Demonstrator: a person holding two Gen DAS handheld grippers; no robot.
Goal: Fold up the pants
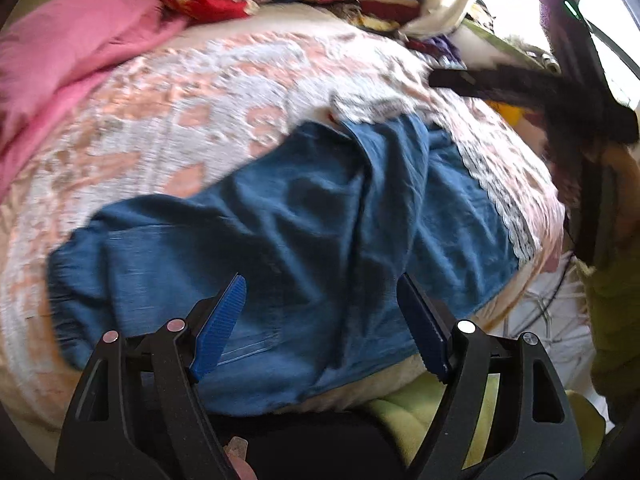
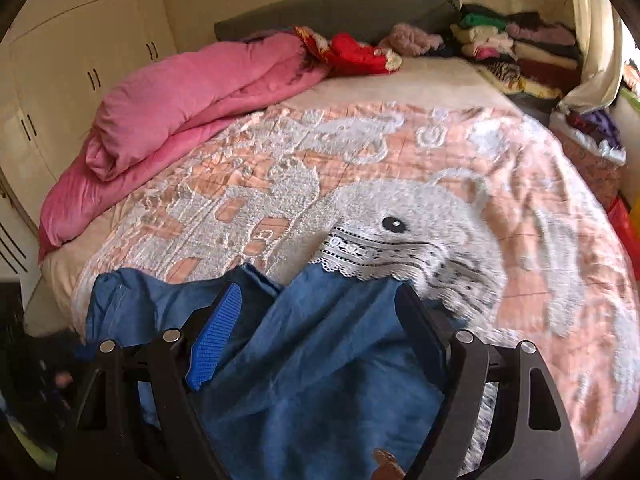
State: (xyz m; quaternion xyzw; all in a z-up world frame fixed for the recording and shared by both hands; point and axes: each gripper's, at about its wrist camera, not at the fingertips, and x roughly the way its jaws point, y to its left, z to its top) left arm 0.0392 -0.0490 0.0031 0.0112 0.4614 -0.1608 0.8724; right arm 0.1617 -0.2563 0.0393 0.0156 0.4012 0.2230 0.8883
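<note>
The pants (image 1: 280, 220) lie spread beneath my left gripper (image 1: 320, 320) and right gripper (image 2: 316, 332), both wide open and empty, ready to pinch an edge.

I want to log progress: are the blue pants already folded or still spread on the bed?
Not neatly folded: the blue pants lie loose and wrinkled on the bedspread, lace-trimmed leg ends apart.

Both cameras ride on the handheld tools, looking steeply down along their fingers. The left view hangs close over the blue pants (image 1: 280, 216) at the bed's near edge; the right view faces up the bedspread (image 2: 460, 140) toward the headboard (image 2: 332, 10). Both take in pants, bedspread and pink quilt (image 2: 180, 96).
</note>
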